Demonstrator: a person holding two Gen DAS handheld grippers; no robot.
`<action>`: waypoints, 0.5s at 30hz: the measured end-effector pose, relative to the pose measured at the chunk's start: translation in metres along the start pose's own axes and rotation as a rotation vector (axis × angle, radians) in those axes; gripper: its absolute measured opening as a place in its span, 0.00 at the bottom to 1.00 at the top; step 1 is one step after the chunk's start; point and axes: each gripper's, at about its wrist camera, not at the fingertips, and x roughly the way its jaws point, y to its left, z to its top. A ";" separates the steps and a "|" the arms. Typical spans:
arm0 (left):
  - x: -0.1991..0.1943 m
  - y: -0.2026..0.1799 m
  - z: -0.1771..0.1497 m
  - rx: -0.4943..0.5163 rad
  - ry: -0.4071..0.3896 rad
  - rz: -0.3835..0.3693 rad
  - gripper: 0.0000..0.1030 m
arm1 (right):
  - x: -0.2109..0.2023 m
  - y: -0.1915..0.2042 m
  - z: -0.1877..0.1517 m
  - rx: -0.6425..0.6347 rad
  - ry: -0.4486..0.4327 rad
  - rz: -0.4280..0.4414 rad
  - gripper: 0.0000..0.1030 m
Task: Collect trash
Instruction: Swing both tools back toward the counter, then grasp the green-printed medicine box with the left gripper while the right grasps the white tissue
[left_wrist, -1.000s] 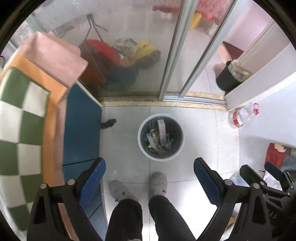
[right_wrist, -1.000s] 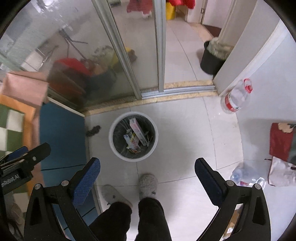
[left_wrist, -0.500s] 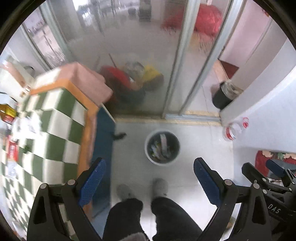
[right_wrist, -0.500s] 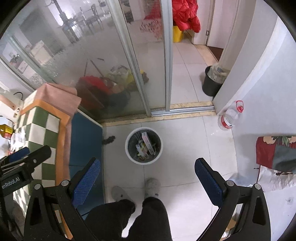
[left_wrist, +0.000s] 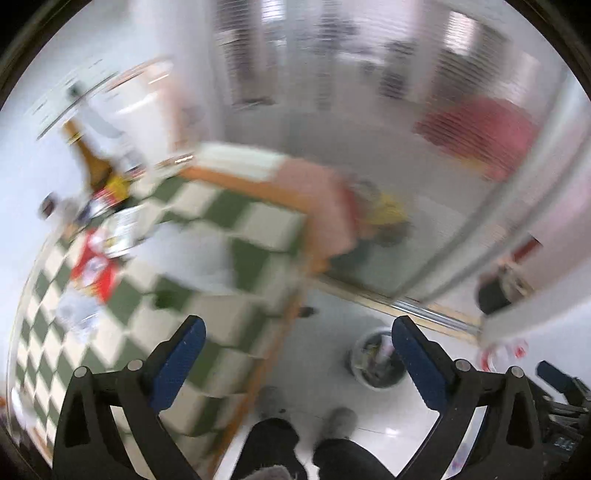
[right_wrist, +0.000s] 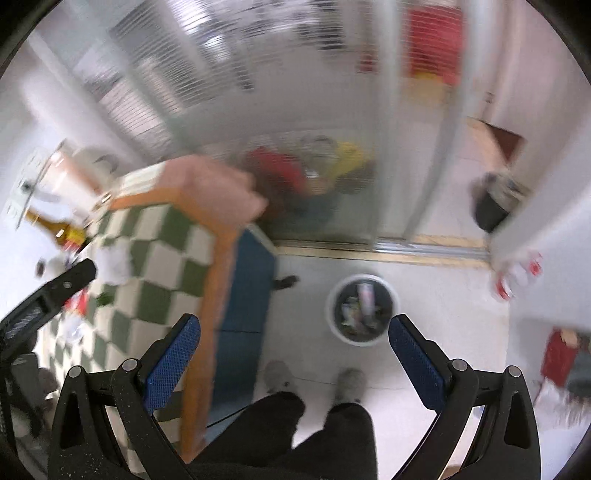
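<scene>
Trash: blurred wrappers on checked table; likely light, crinkly, best pinched at an edge.
Bin: on floor, part full.
Left gripper: opening wide, empty.
Right gripper: wide apart, empty.

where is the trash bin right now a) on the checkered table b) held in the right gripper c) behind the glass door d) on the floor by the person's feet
d: the bin stands on the tiled floor just ahead of the person's feet, in front of the glass door and beside the checkered table; the right gripper is open and holds nothing.
</scene>
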 end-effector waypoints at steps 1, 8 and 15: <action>0.006 0.021 0.001 -0.029 0.011 0.029 1.00 | 0.008 0.019 0.005 -0.028 0.013 0.013 1.00; 0.064 0.196 -0.002 -0.200 0.118 0.346 1.00 | 0.113 0.203 0.042 -0.241 0.129 0.108 1.00; 0.113 0.300 -0.005 -0.317 0.201 0.474 1.00 | 0.244 0.342 0.058 -0.300 0.250 0.024 1.00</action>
